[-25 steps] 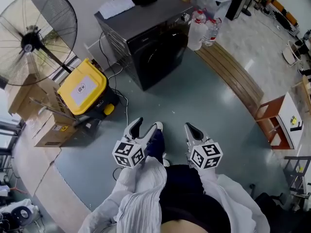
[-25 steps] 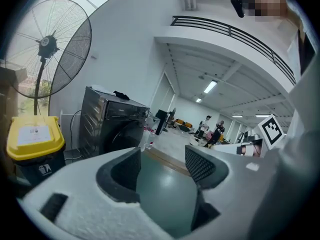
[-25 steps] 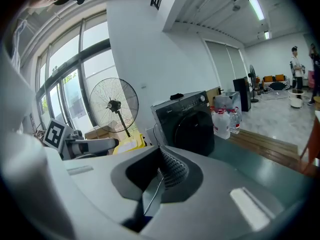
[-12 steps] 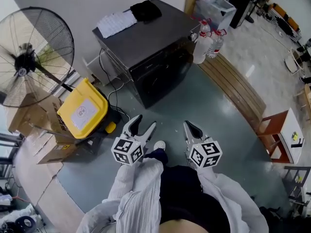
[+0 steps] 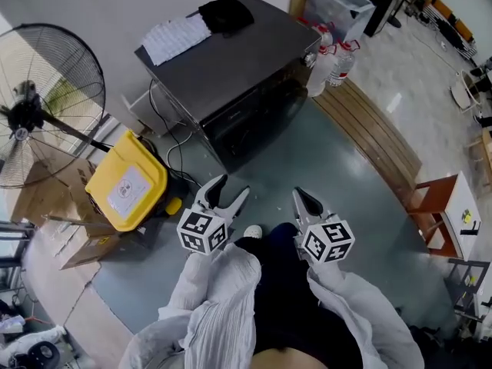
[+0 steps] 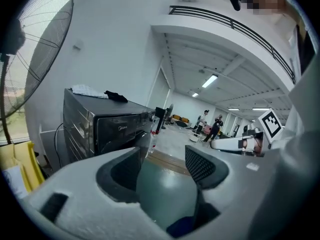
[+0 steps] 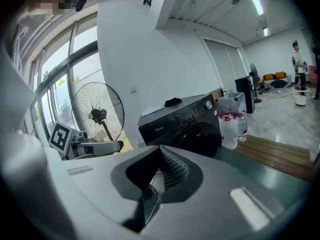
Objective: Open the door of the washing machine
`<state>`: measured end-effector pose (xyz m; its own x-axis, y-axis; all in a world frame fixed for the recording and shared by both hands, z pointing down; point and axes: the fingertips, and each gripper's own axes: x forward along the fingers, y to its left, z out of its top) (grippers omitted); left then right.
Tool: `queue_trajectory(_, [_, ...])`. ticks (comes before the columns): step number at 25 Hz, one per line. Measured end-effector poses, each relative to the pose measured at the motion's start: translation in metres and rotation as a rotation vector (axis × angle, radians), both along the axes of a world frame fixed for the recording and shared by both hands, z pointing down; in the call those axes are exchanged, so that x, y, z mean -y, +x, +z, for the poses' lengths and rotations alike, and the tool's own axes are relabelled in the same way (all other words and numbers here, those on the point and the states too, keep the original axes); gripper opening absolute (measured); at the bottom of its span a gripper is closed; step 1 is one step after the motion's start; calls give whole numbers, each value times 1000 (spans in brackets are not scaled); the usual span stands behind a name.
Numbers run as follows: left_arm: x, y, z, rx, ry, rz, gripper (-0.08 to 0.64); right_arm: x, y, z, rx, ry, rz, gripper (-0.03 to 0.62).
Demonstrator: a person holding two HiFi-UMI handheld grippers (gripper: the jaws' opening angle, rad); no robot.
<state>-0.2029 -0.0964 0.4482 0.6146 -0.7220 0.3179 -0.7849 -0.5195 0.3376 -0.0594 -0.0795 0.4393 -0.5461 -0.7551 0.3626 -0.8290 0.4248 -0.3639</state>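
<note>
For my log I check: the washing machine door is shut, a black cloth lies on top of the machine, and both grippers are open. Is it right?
Not fully. The left gripper is open, but the right gripper is shut, its jaws together, as the right gripper view shows. The washing machine door is shut and the black cloth lies on top.

Both forearms, in white sleeves (image 5: 219,294), reach forward side by side. The left gripper (image 5: 231,190) has its 2 jaws apart with nothing between them. The right gripper (image 5: 302,199) has its 2 jaws pressed together, empty.
</note>
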Motion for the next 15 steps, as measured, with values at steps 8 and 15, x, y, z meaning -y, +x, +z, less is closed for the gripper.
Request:
queue_trajectory(8, [48,4,47,-3,-86,-44,270,63,1,35,-30,-66,-59,9])
queue_trajectory(15, [123,6,108,32,-136,-125,270,135,-8,80,-49,-123,-156,9])
